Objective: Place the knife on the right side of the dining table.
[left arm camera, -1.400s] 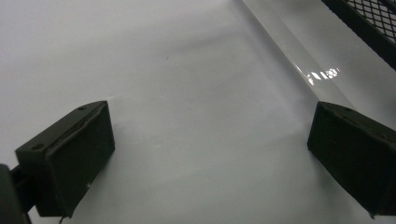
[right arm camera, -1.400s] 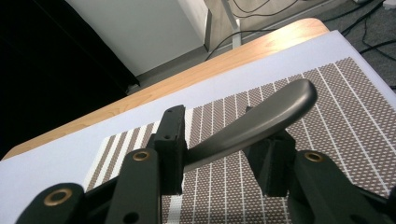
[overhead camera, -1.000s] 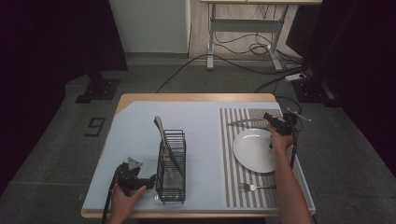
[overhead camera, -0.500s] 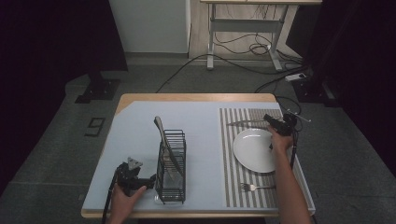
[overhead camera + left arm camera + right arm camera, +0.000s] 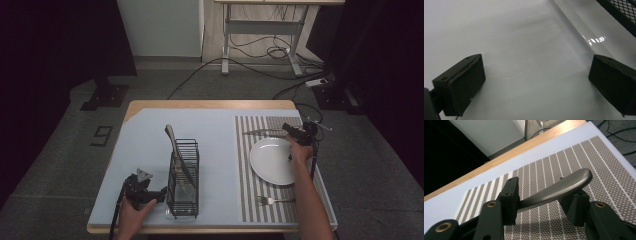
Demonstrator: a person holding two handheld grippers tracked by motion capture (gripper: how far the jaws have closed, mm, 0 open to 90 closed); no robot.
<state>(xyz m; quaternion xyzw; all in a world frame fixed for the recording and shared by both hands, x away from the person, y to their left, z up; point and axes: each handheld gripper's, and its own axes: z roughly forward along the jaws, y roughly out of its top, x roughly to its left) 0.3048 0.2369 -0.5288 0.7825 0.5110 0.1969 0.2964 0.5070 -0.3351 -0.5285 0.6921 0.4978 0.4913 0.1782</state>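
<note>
My right gripper [image 5: 295, 133] is at the far side of the white plate [image 5: 272, 161], over the striped placemat [image 5: 250, 175]. It is shut on a metal knife [image 5: 261, 132] whose blade points left. In the right gripper view the knife's rounded handle [image 5: 559, 190] runs across between the jaws of my right gripper [image 5: 541, 203], a little above the mat. My left gripper [image 5: 159, 193] rests near the table's front edge, just left of the black wire rack [image 5: 183, 177]. It stands open, and the left gripper view shows only bare table between the wide-apart jaws of my left gripper [image 5: 536, 82].
A large utensil [image 5: 176, 152] stands tilted in the wire rack. A fork [image 5: 272, 201] lies on the placemat in front of the plate. The rack's mesh [image 5: 621, 10] and a clear tray edge [image 5: 584, 27] lie close to my left gripper.
</note>
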